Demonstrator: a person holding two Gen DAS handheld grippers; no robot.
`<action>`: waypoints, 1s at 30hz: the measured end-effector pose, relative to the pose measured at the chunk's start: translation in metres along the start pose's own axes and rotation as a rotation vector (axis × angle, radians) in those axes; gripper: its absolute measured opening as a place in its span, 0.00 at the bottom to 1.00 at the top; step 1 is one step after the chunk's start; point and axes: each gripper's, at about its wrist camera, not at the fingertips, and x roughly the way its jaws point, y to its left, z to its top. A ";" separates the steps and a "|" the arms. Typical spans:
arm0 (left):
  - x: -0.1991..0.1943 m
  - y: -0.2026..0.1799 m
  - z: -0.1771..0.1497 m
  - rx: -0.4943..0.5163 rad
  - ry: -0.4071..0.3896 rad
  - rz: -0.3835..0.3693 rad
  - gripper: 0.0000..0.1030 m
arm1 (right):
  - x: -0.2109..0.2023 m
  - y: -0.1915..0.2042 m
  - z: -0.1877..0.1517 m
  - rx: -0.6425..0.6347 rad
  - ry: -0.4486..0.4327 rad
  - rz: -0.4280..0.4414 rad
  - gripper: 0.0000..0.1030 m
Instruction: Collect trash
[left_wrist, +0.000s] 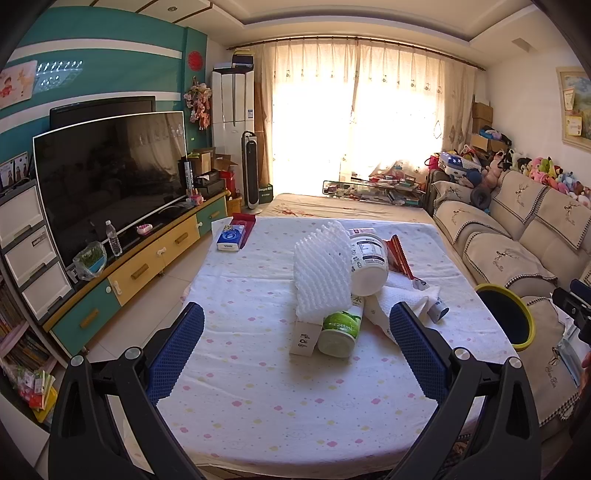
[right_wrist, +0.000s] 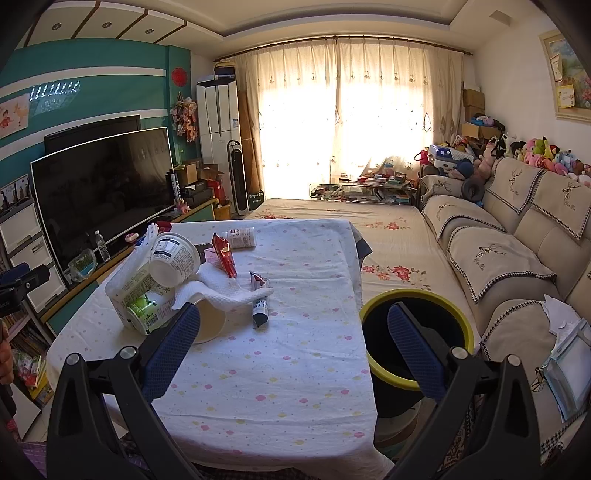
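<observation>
Both the left gripper (left_wrist: 297, 349) and right gripper (right_wrist: 293, 349) hang open (empty) over the surface (left_wrist: 280, 406), trash pile (left_wrist: 332, 280) ahead.

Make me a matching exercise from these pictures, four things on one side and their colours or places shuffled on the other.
Things:
1. foam net
2. bin
3. tissue pack
4. snack wrapper

Descriptions:
A. red
B. yellow rim, beside the table
C. white, on the trash pile
D. blue, at the table's far left corner

Pairs: 1-C, 2-B, 3-D, 4-A
</observation>
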 end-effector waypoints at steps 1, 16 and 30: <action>0.000 0.000 0.000 0.000 0.000 0.000 0.96 | 0.000 0.000 0.000 0.000 0.000 0.000 0.94; 0.001 -0.002 -0.001 0.001 0.001 -0.002 0.96 | 0.001 0.000 -0.001 0.000 0.003 0.000 0.94; 0.005 -0.005 0.003 0.010 0.013 -0.014 0.96 | 0.009 0.000 -0.008 0.002 0.021 0.000 0.94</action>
